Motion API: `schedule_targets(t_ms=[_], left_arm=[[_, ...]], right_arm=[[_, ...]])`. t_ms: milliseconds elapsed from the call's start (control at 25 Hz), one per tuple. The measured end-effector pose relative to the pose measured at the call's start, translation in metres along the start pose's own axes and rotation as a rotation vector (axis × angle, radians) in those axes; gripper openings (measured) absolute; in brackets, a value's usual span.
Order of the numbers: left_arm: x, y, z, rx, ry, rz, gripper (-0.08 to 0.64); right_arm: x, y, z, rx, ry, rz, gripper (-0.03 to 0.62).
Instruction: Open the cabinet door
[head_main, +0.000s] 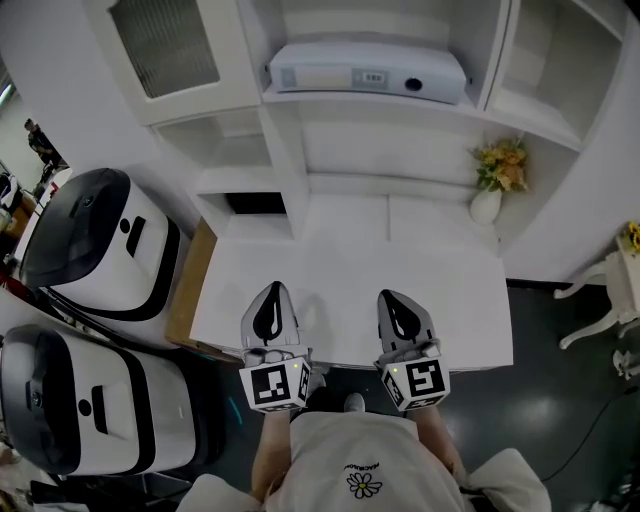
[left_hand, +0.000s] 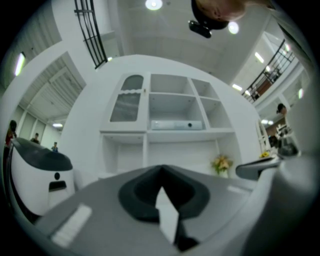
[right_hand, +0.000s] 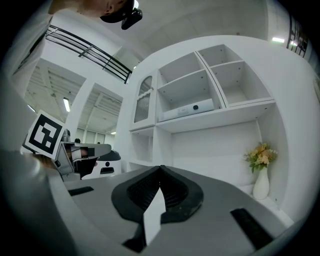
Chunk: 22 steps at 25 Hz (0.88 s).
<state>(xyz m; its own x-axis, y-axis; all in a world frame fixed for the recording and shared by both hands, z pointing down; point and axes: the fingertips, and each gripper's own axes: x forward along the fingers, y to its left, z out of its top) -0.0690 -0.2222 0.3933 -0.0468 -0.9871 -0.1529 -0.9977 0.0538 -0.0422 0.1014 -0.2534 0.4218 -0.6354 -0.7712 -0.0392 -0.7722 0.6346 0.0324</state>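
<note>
Worktop (head_main: 350, 265) of the white shelf unit lies right in front of you, a flat white slab with a brown strip (head_main: 186, 290) along its left edge. In the head view your left gripper (head_main: 272, 288) and right gripper (head_main: 397, 296) show side by side over its front edge, apart from each other, both pointing at the unit. Each claw is clenched, tips meeting, with nothing between them.

At the worktop's back right corner stands a white vase (head_main: 485, 206) of yellow flowers. The cabinet door (head_main: 165, 45), a white frame round a ribbed pane, is at the unit's upper left, above the open cubbies by the worktop's back left corner. It sits flush with the unit, and both grippers are well away from it. On the shelf beside the door, over the middle of the worktop, lies a long white box (head_main: 365, 72) with a dark round spot.

To your left, two white-and-black machines (head_main: 95, 245) stand on the dark floor (head_main: 560, 400), one behind the other. To your right, a curved white furniture leg (head_main: 590, 290) shows near the unit's corner. The room is bright, with ceiling lights and black railings (left_hand: 92, 35) high up.
</note>
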Motion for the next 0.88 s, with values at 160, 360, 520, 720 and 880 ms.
schedule_targets(t_ms=[160,360,520,720,880], left_arm=[[0.009,0.006,0.000,0.009,0.007,-0.002,0.006],[0.025,0.011,0.007,0.028,-0.004,-0.019,0.006],[0.036,0.010,0.009,0.030,-0.006,-0.040,0.006],[0.043,0.017,0.010,0.029,-0.005,-0.045,0.006],[0.046,0.024,0.008,0.032,0.003,-0.038,0.006]], right_arm=[[0.011,-0.003,0.002,-0.002,-0.001,-0.009,0.000],[0.023,-0.009,0.006,0.003,-0.012,-0.031,0.000],[0.026,-0.015,0.006,0.003,-0.011,-0.056,0.000],[0.033,-0.018,0.004,0.022,-0.012,-0.073,0.000],[0.035,-0.013,-0.007,0.036,0.013,-0.073,0.000]])
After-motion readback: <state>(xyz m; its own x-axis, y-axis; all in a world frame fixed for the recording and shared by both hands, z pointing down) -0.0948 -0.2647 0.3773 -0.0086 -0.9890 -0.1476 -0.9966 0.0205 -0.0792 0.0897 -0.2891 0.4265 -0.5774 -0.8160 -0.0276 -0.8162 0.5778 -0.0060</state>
